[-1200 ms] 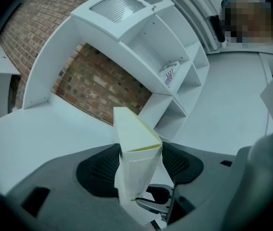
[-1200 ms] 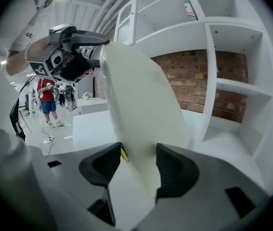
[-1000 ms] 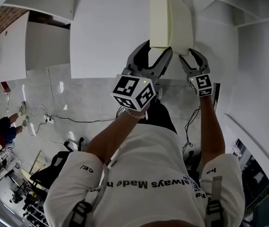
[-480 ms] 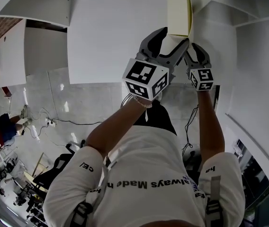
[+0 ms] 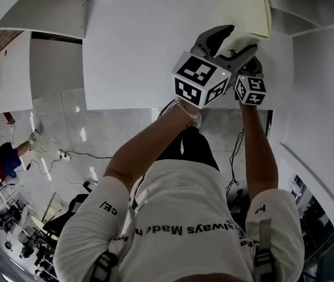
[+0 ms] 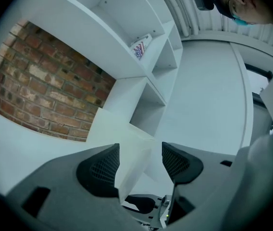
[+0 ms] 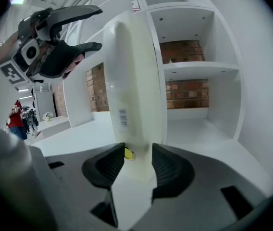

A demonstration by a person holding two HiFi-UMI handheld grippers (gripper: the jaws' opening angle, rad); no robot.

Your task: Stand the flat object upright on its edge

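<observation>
While it's being handled from two sides, the flat cream box (image 5: pixel 248 9) is stood up on its edge at the far right of the white table (image 5: pixel 137 46), close to the white shelf unit (image 7: pixel 199 66). In the right gripper view it's seen upright, narrow side facing the camera, with a small barcode label (image 7: pixel 122 118) stuck on that side. Its lower end is pinched by the right gripper (image 7: pixel 139 165). Those jaws have just been closing and both pads are now pressed against the box. Higher up, the left gripper (image 7: pixel 98 27) is kept spread wide, with the box's top corner taken between its jaws. One pad looks to be against the box, and a gap is left at the other. Whether the bottom edge is actually resting on the table can't be made out.
</observation>
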